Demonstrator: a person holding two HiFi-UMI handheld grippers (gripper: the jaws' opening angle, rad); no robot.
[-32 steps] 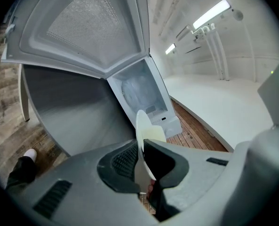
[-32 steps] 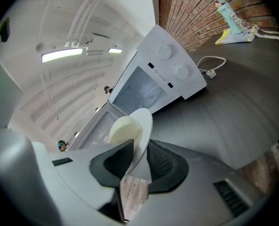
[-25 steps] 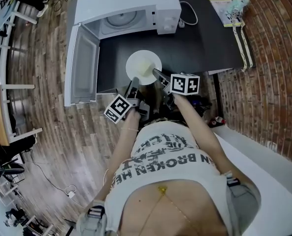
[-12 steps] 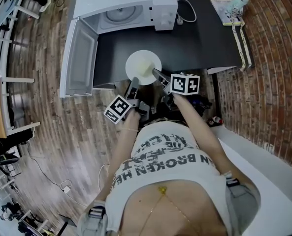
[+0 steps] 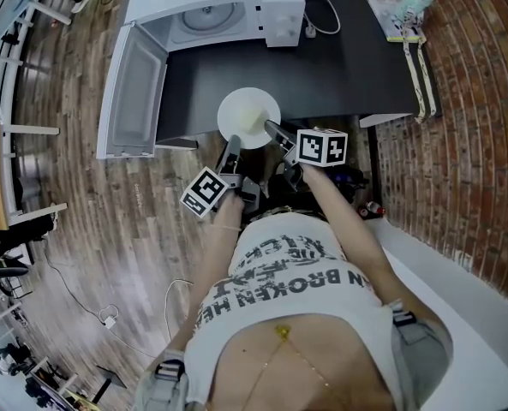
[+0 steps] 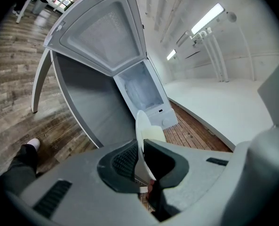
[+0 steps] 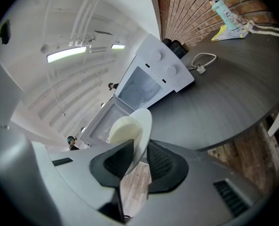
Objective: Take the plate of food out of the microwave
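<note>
A white plate [image 5: 250, 118] with a pale yellow mound of food [image 5: 255, 120] hangs over the near edge of the black table [image 5: 339, 67]. Both grippers hold it outside the white microwave [image 5: 275, 2], whose door [image 5: 134, 88] stands wide open. My left gripper [image 5: 231, 151] is shut on the plate's near-left rim, my right gripper [image 5: 276, 132] on its near-right rim. In the left gripper view the plate [image 6: 140, 131] is edge-on between the pads of the left gripper [image 6: 140, 157]. In the right gripper view the rim of the plate [image 7: 143, 126] sits clamped in the right gripper [image 7: 140, 159], food [image 7: 123, 128] to its left.
The microwave's glass turntable [image 5: 204, 20] is bare. A white plug and cable [image 5: 315, 24] lie to its right. A booklet and a small doll [image 5: 403, 11] sit at the table's far right by the brick wall [image 5: 476, 101]. Wooden floor [image 5: 91, 229] lies on the left.
The plate and both grippers keep their place in the head view while the microwave and table have slid up and away, so the plate has drawn back from the microwave towards the table's near edge.
</note>
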